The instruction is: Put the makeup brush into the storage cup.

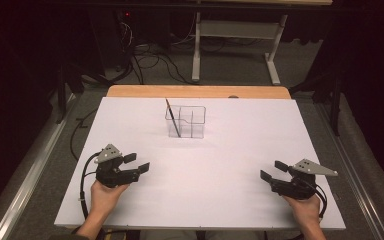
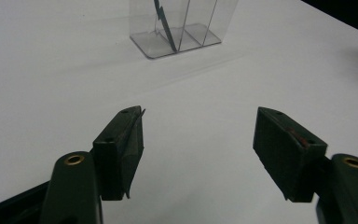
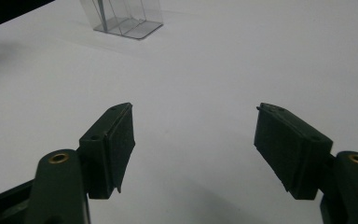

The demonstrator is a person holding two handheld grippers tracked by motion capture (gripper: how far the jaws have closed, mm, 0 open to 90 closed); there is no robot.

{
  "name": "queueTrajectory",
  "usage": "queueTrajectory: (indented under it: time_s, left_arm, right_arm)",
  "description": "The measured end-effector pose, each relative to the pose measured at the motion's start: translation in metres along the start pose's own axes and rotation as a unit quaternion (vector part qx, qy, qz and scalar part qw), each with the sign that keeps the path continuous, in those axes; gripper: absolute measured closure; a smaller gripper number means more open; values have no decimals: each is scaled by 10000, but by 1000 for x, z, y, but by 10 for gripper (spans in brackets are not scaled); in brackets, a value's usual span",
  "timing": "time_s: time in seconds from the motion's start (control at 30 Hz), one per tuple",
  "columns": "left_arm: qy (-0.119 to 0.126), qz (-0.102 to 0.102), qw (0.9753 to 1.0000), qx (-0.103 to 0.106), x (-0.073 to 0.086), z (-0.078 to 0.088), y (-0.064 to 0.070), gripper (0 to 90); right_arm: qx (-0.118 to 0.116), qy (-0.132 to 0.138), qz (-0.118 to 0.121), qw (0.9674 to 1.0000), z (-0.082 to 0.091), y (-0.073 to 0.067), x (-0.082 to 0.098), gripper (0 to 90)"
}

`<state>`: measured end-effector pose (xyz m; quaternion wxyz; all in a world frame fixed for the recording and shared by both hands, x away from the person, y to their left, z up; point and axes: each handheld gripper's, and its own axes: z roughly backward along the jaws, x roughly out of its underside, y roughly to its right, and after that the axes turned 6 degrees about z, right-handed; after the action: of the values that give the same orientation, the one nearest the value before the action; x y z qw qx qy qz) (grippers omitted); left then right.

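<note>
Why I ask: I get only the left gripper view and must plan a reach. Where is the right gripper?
Observer: The right gripper is at the near right of the table, held in a hand, about level with the left gripper.
Operator: Is it holding anything?
Observer: No. In the right gripper view its jaws stand wide apart with bare table between them.
Operator: My picture cuts off the bin's top. Does the stick clear it?
Observer: Yes. In the high view the stick leans in the left compartment of the bin, with its top end above the rim.
</note>
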<state>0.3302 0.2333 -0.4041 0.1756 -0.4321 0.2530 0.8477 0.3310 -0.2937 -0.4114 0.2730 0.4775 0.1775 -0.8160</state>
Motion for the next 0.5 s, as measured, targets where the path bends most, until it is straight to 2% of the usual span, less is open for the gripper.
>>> queueTrajectory:
  time_s: [0.5]
  left_arm:
    - [-122, 44, 9999, 19, 3, -4, 1, 340]
  right_arm:
    - [-26, -60, 60, 10000, -2, -1, 0, 307]
